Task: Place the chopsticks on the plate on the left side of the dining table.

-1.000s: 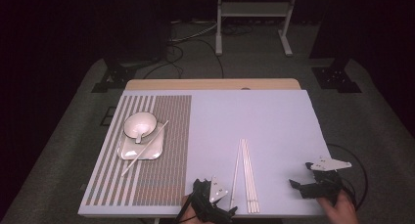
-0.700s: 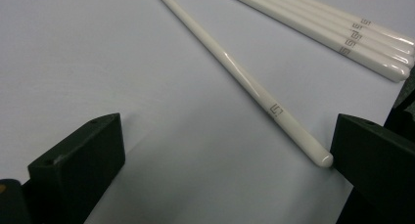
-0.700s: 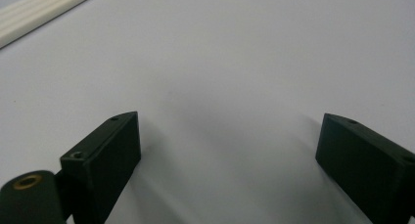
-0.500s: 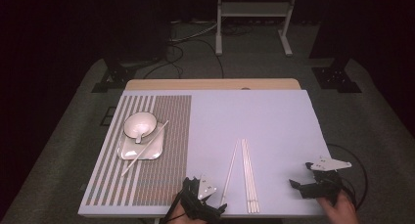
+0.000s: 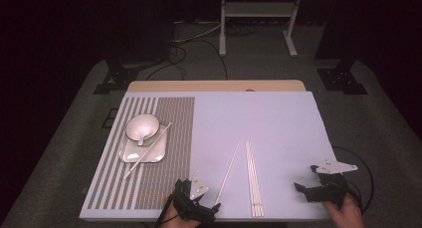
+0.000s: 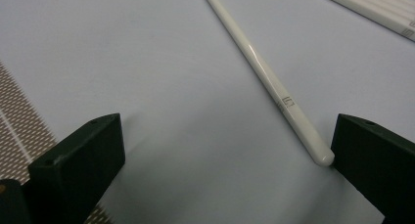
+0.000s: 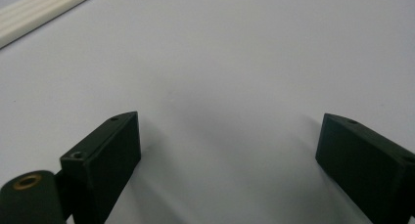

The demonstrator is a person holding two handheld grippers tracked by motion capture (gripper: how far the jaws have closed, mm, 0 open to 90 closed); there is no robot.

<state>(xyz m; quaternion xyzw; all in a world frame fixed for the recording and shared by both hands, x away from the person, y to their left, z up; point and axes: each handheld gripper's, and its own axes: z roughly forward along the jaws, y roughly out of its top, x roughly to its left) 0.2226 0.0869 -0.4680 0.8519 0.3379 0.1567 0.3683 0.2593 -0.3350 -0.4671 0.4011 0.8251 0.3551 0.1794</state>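
Left tongs point(image 6: 227, 150) sit spread wide, gripping nothing. The loose chopstick point(image 6: 264, 72) runs from the frame's top middle down to the lower right, its butt end touching the right jaw. There's a tiny mark near that end, too blurry to read. Right tongs point(image 7: 227, 150) are spread too, well off.

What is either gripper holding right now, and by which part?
Nothing. The left gripper is open, one jaw beside the butt end of the single chopstick, not clamped. The right gripper is open over bare table.
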